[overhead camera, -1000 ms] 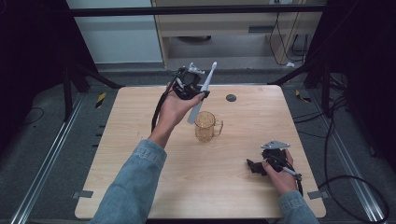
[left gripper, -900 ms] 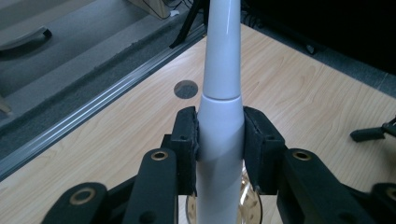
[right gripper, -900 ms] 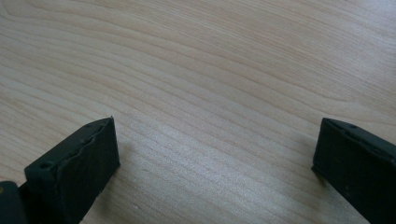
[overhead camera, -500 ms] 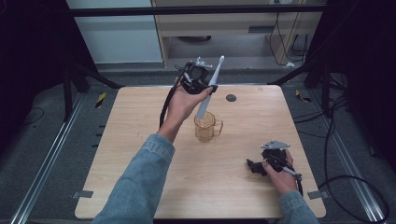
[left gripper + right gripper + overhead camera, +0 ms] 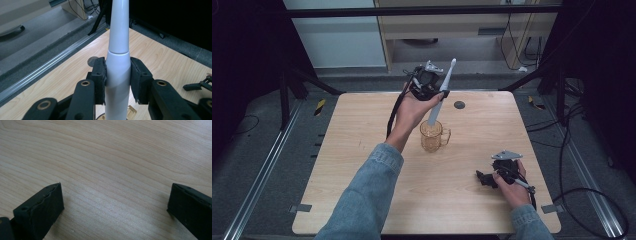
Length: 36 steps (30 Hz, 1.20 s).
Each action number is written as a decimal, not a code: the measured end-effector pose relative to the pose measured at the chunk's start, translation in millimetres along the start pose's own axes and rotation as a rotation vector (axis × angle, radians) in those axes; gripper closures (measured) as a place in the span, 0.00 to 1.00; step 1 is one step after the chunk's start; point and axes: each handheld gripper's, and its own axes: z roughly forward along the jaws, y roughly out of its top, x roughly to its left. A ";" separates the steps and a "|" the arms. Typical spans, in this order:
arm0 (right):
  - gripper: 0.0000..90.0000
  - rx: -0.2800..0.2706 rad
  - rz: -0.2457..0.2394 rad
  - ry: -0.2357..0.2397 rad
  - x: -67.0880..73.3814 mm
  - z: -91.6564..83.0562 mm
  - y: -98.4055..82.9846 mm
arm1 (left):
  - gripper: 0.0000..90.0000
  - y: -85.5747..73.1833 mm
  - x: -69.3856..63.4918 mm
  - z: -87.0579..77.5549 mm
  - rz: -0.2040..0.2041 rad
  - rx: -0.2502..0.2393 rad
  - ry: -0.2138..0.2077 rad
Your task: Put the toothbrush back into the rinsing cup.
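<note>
the left gripper [image 5: 432, 92] is raised over the far part of the wooden desk [image 5: 357, 150], its jaws pressed tight on either side of a long white tapered tool [image 5: 441, 92], gripping it at the thicker lower part just below a seam. in the left gripper view the white tool [image 5: 118, 72] runs straight up between the pads [image 5: 100, 75] and narrows above them. below the jaws, the tool's lower end reaches down toward an amber glass mug [image 5: 433, 135] standing near the middle of the desk; whether it touches the mug cannot be told. beyond the jaws lies a small dark round disc [image 5: 459, 105] on the desk. to the right, the right gripper [image 5: 487, 178] rests low at the near right of the desk, its jaws spread wide with only bare wood [image 5: 112, 170] between them
</note>
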 end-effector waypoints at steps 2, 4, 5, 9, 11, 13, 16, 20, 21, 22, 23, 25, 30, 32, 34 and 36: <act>0.00 0.000 0.000 0.000 0.0 0.0 0.0 | 0.75 0.9 -1.4 1.3 0.000 -0.007 -0.005; 0.00 0.000 -0.001 0.000 0.0 0.0 0.0 | 0.75 1.1 -2.6 2.9 0.003 -0.006 -0.007; 0.00 0.000 -0.001 0.000 0.0 0.0 0.0 | 0.75 1.1 -2.7 3.5 0.004 -0.006 -0.008; 0.00 0.000 0.000 0.000 0.0 0.0 0.0 | 0.75 0.3 -1.9 5.9 0.006 -0.004 -0.007; 0.00 0.000 0.000 0.000 0.0 0.0 0.0 | 0.75 -0.2 -1.0 6.1 0.002 -0.007 -0.007; 0.00 0.001 0.002 0.001 0.1 0.0 -0.1 | 0.75 -0.3 -0.5 5.9 0.000 -0.009 -0.010; 0.00 0.000 0.000 0.000 0.0 0.0 0.0 | 0.75 -0.6 -1.0 5.3 0.007 -0.013 -0.009; 0.00 0.000 0.000 0.000 0.0 0.0 0.0 | 0.75 -1.9 -0.2 5.7 -0.001 -0.020 -0.011; 0.00 0.001 0.003 0.001 0.2 0.0 0.0 | 0.75 -2.5 0.4 6.2 0.000 -0.019 -0.012; 0.00 0.000 0.002 0.001 0.2 0.0 0.0 | 0.75 -3.0 0.8 6.5 0.000 -0.018 -0.012; 0.00 0.000 0.003 0.001 0.2 0.0 0.0 | 0.75 -3.5 1.1 6.8 0.000 -0.018 -0.012; 0.00 0.000 0.002 0.001 0.2 0.0 0.0 | 0.75 -5.0 1.8 7.0 0.002 -0.020 -0.012; 0.00 0.001 0.002 0.001 0.2 0.0 0.0 | 0.75 -9.7 3.5 7.4 0.006 -0.029 -0.013; 0.00 0.001 0.002 0.001 0.2 0.0 0.0 | 0.75 -12.3 4.4 7.4 0.005 -0.032 -0.014; 0.00 0.002 0.004 0.000 0.3 -0.2 0.0 | 0.75 -16.1 5.5 8.8 -0.002 -0.034 -0.016; 0.00 0.002 0.002 0.000 0.2 -0.2 0.0 | 0.75 -17.5 6.2 9.5 0.000 -0.033 -0.015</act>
